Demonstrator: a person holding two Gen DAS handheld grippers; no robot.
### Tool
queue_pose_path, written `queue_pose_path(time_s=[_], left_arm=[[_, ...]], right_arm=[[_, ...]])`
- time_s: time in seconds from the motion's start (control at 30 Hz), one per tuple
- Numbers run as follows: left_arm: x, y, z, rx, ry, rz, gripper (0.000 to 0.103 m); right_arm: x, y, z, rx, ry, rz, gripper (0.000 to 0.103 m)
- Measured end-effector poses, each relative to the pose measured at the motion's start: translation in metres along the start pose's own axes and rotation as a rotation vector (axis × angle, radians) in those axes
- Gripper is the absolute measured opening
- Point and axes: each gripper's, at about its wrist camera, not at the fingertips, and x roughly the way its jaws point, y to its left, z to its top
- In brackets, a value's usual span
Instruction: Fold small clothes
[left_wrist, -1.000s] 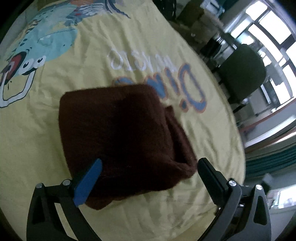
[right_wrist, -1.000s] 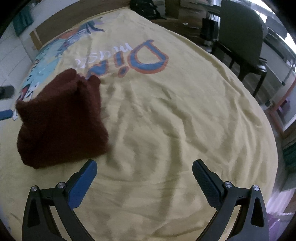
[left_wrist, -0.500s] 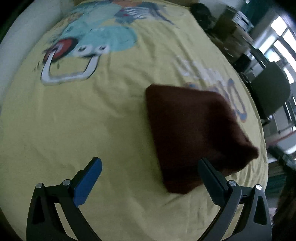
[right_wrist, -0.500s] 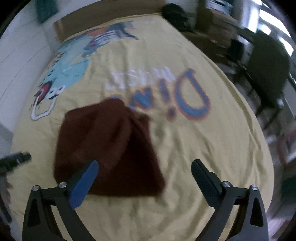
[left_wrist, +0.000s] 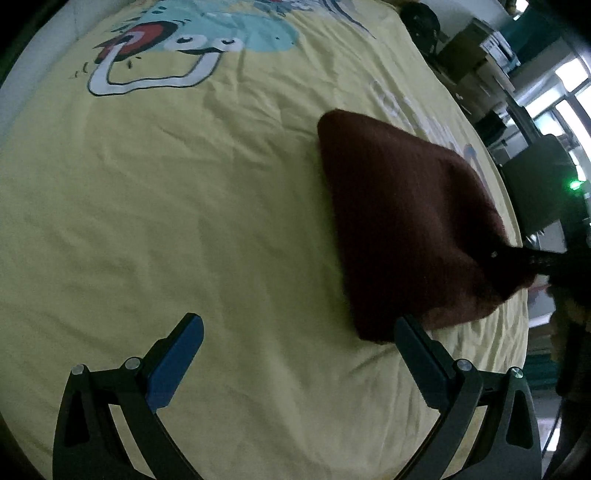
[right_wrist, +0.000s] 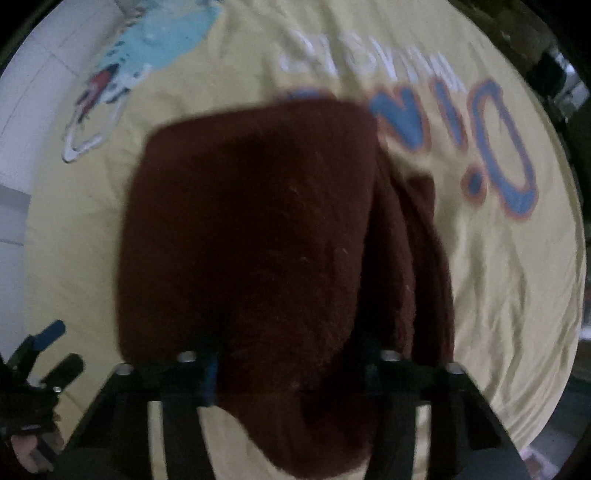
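Garment (right_wrist: 251, 236) folded, long axis toward right tool (right_wrist: 291, 373), just closing on its near end; left tool (left_wrist: 299, 354) agape

Dark chair (left_wrist: 535, 188) beside bright windows (left_wrist: 569, 92)

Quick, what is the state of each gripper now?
Left gripper: open, holding nothing.
Right gripper: jaws just closing on the folded brown garment; grip seems made.

The right gripper (right_wrist: 291, 373), wide apart over bare sheet 1 second ago, now sits over the folded brown garment (right_wrist: 258, 236) with its jaws just closing on the near edge. The left gripper (left_wrist: 295, 354) now hangs open beside the garment.
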Motion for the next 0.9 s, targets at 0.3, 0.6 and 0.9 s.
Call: queue_pose_path(time_s=[0.3, 0.6, 0.9], left_arm=[[0.015, -0.012, -0.007, 0.062, 0.027, 0.031, 0.102], [0.020, -0.023, -0.008, 0.085, 0.036, 0.016, 0.102], [0.027, -0.027, -0.003, 0.080, 0.028, 0.042, 0.102]], right_arm=[[-0.034, -0.060, -0.038, 0.107, -0.153, 0.087, 0.020], [-0.015, -0.090, -0.086, 0.171, -0.150, 0.094, 0.020], [-0.019, -0.083, -0.082, 0.145, -0.186, 0.025, 0.060]])
